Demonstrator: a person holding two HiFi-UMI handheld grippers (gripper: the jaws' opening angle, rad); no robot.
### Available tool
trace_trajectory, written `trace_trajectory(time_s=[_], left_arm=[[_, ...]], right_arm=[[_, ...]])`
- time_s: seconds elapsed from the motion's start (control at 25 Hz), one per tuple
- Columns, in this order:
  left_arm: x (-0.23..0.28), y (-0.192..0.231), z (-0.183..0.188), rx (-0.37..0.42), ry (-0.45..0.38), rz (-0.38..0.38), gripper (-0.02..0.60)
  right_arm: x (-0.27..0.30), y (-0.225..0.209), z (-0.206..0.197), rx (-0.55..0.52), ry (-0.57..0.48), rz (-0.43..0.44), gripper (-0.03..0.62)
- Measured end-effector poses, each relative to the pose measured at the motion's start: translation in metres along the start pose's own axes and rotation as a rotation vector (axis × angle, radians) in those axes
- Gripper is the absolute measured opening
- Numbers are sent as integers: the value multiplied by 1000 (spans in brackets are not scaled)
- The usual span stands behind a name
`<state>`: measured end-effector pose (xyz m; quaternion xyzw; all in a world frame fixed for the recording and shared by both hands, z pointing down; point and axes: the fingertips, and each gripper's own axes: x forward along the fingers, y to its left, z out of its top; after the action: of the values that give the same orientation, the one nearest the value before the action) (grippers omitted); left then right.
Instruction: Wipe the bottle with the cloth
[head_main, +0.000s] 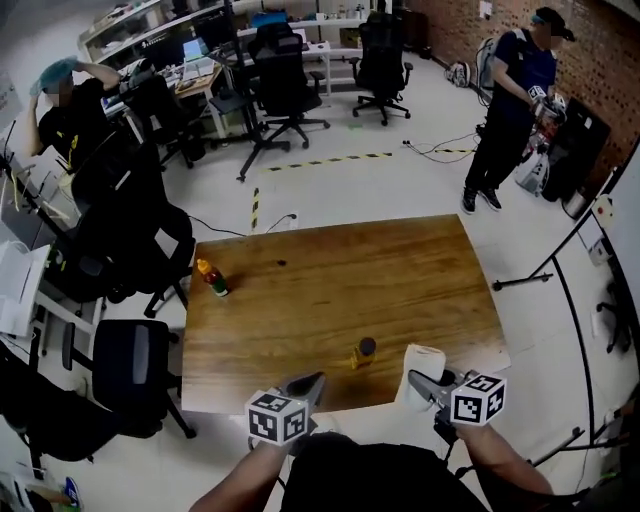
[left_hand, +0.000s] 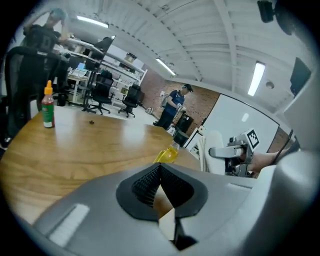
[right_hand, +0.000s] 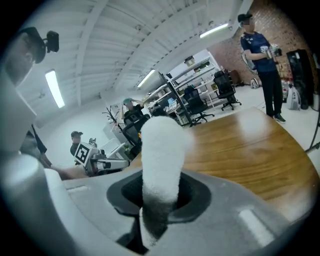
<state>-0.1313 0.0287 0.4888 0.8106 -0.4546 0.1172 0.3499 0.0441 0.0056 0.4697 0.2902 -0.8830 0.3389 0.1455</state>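
You are clamping the white cloth (right_hand: 160, 150) in your right gripper (right_hand: 160, 192), left gripper (left_hand: 159, 171) hovering empty with jaws together; try steadying the yellow bottle (head_main: 364, 352) near the table's (head_main: 330, 280) front edge before wiping.

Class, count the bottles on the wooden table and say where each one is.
2. A red bottle with an orange cap is near the table's left edge. A yellow bottle with a dark cap is near the front edge. None seems hidden.

White cloth (right_hand: 161, 150) clamped between fingers (right_hand: 198, 199) of right gripper (right_hand: 159, 197), wooden table (right_hand: 250, 145) beyond
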Motion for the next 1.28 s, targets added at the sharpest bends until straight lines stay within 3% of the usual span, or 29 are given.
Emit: trace_trajectory(time_s=[0.28, 0.48, 0.68, 0.84, 1.08, 1.28], left_arm=[[-48, -47, -44, -7, -98, 131, 17], [-71, -82, -108, -147, -163, 107, 17], [-90, -109, -142, -111, -131, 169, 17], [-107, -113, -143, -103, -129, 180, 17], [-105, -114, -122, 1, -116, 135, 17], [-119, -105, -129, 56, -78, 86, 17]], right_arm=[[-63, 45, 0, -122, -65, 93, 74], [-87, 60, -65, -101, -55, 141, 74], [-110, 64, -99, -33, -23, 182, 74], [-121, 78, -110, -34, -41, 193, 74], [-121, 87, -115, -31, -89, 141, 74], [-112, 103, -124, -46, -100, 83, 72]])
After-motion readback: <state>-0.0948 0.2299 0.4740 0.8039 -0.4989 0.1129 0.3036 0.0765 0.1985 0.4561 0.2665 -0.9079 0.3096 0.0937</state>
